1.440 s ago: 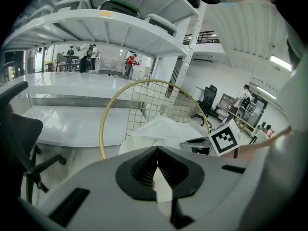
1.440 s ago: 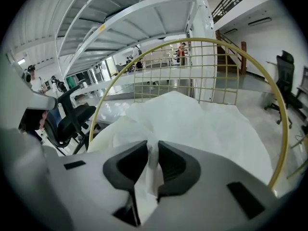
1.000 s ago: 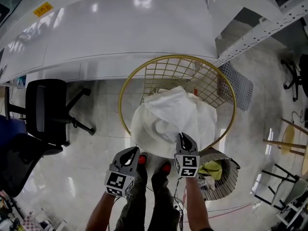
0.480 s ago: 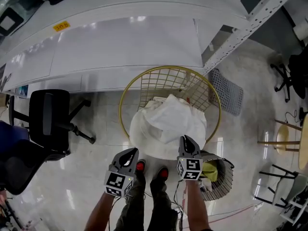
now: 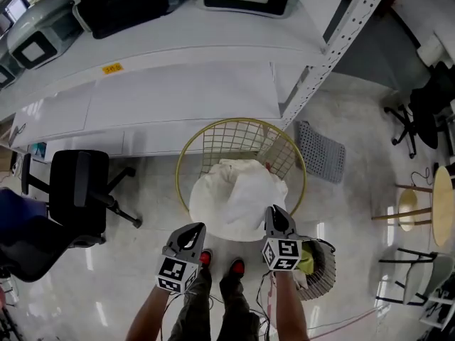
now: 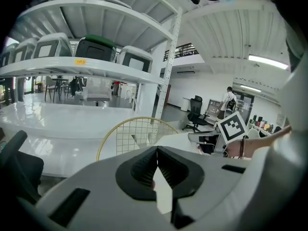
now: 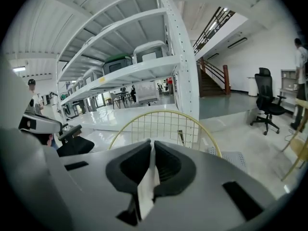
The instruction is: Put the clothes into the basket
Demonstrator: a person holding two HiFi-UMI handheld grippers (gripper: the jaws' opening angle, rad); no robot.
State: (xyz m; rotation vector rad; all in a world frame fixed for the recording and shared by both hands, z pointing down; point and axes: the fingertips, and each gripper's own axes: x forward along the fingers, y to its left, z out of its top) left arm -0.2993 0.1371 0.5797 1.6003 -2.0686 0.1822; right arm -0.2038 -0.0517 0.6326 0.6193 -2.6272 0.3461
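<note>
While the white garment (image 5: 238,197) is lying heaped in the gold wire basket (image 5: 234,142) and spilling over its near rim, you are pinching its near edge in the closed jaws of the right gripper (image 5: 274,212). You are holding the left gripper (image 5: 193,230) beside it, jaws closed on nothing.

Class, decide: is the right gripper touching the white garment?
Touching. The right gripper view shows the right gripper with its fingers shut on a fold of the white garment.
</note>
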